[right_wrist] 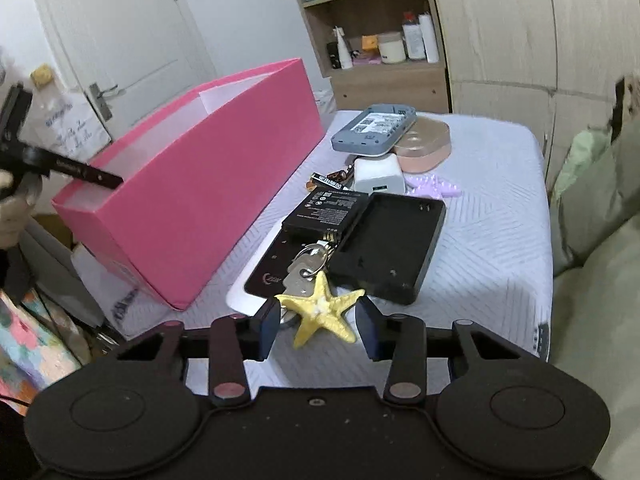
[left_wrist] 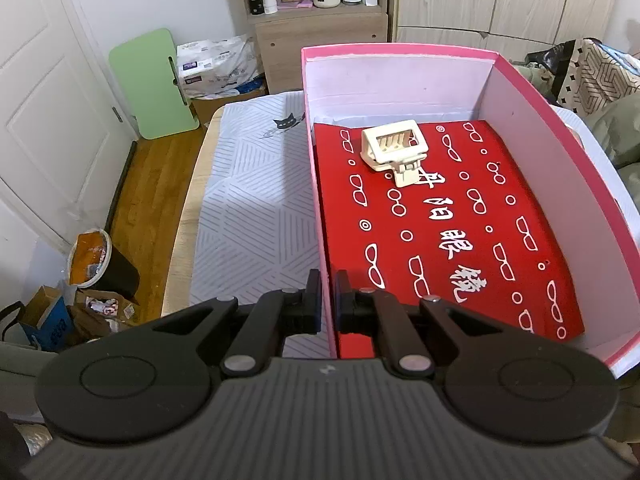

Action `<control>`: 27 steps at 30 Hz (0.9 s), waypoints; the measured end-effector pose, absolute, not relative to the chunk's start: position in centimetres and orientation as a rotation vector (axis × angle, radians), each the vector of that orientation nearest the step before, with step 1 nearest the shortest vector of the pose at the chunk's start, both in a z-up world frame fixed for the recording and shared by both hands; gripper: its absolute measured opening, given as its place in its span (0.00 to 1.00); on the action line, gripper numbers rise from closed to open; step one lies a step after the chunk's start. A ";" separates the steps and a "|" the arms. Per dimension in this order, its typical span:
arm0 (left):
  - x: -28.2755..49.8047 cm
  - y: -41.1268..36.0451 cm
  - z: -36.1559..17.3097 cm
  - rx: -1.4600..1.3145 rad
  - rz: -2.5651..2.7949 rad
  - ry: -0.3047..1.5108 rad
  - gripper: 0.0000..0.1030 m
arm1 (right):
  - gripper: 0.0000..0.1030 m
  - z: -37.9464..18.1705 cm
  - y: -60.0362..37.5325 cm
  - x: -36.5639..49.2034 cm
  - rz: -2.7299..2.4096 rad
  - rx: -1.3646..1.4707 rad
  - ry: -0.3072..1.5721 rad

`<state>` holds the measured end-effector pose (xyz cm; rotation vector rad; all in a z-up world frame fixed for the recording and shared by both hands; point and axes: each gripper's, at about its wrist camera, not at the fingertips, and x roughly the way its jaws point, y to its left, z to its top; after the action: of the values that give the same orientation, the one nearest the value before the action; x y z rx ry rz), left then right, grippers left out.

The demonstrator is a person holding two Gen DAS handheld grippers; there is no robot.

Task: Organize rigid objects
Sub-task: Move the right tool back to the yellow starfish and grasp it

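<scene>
Between open right claw (right_wrist: 318, 326) fingers: yellow starfish (right_wrist: 322, 312), w/ keys.

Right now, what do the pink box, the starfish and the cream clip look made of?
Pink box: looks like matte paperboard; thin flat walls, white inside. Yellow starfish: probably moulded resin or plastic, or a dried one; bumpy, slightly glossy. Cream hair clip in the box: hard plastic, smooth satin; slotted moulded frame.
</scene>
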<state>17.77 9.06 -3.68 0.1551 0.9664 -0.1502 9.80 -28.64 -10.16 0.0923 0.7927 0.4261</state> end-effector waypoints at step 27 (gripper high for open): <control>17.7 9.0 -3.7 0.152 -0.144 0.971 0.06 | 0.21 -10.8 -28.3 9.2 0.446 0.095 0.755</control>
<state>17.74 9.01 -3.66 0.1521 0.9713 -0.1440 9.23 -28.35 -10.78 0.0953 0.7551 0.4461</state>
